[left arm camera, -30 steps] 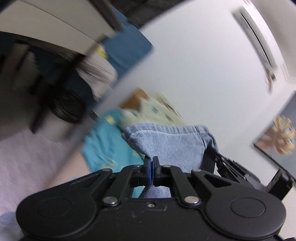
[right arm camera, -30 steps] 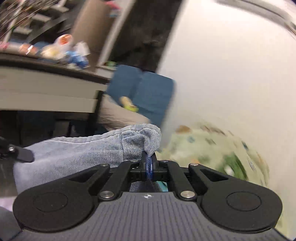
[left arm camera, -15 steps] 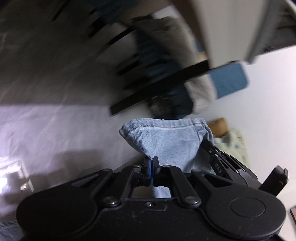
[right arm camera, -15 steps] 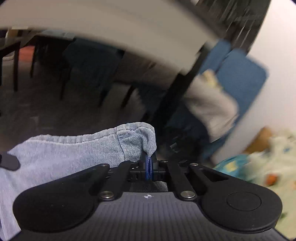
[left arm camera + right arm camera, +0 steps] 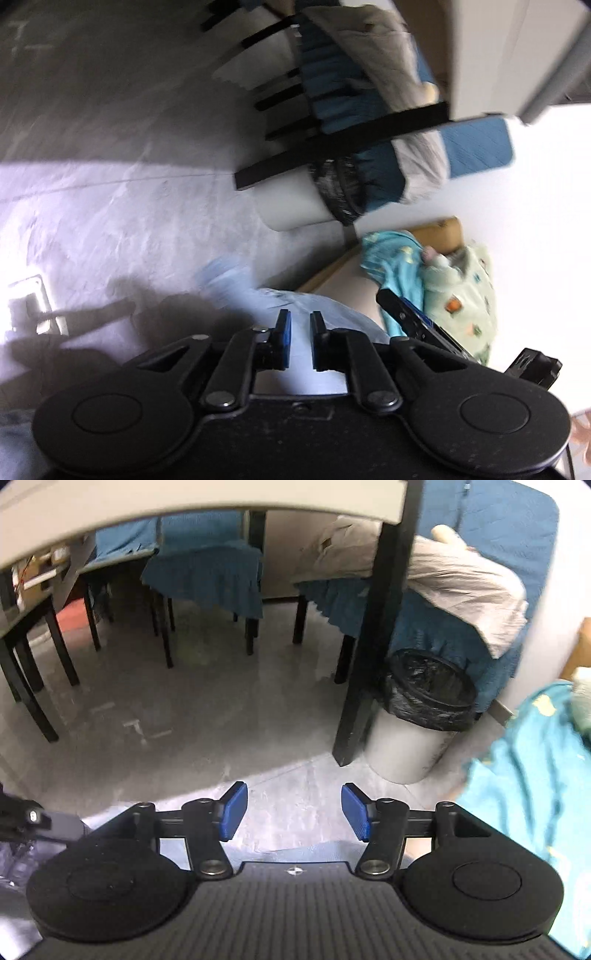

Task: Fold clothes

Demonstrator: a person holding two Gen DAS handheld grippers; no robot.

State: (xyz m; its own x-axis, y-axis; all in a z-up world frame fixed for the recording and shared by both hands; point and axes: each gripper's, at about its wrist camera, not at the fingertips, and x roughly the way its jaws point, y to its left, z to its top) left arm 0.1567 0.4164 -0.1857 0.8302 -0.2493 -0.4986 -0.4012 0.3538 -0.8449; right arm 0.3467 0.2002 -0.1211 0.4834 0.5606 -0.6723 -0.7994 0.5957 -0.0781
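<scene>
A light-blue denim garment [image 5: 332, 314] lies just below and beyond my left gripper [image 5: 299, 332], blurred at its far corner. The left jaws are opening, with a narrow gap between the blue pads [image 5: 284, 330] that do not press on the cloth. My right gripper [image 5: 294, 810] has its jaws opening wide and nothing between them. A strip of the denim [image 5: 314, 851] shows under it, close to the gripper body. The right gripper's fingers [image 5: 417, 321] show at the right of the left wrist view.
A teal garment [image 5: 535, 775] and a pale green patterned one [image 5: 461, 288] lie to the right. Ahead, on the grey floor, stand a grey bin with a black liner [image 5: 413, 731], a black table leg [image 5: 369, 646] and blue-covered chairs [image 5: 207, 572].
Both grippers held the denim's edge clamped before; now both have let go and the cloth has dropped below the fingers. Both views have swung from the wall to the floor.
</scene>
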